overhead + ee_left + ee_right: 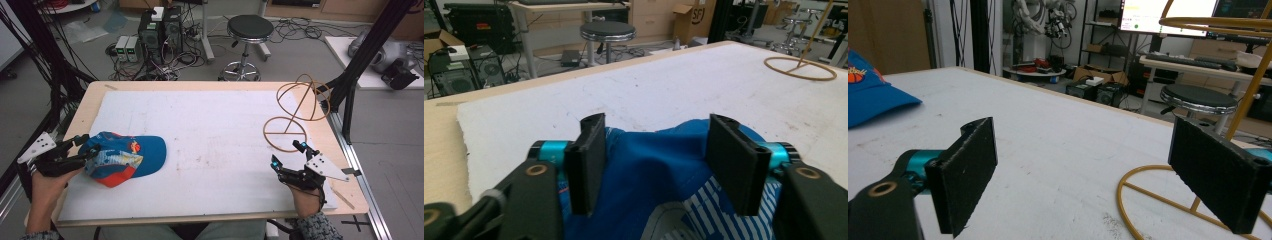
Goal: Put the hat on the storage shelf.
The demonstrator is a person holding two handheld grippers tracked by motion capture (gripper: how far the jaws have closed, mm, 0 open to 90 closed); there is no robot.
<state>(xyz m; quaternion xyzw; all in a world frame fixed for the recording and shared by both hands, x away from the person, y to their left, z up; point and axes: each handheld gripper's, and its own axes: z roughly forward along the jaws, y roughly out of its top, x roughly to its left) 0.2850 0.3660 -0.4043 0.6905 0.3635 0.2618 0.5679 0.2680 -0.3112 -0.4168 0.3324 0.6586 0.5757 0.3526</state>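
One blue baseball cap point(125, 159) and one yellow wire stand point(295, 112) lie on the white-covered table point(210, 135). Your left tool point(84, 151) sits at the cap's rear edge, at the table's left side; its jaws stand apart, with blue fabric bulging up between them in the left gripper view, not yet pinched. Your right tool point(287, 155) hovers with jaws wide apart, just beside the stand's base ring and well apart from the cap.
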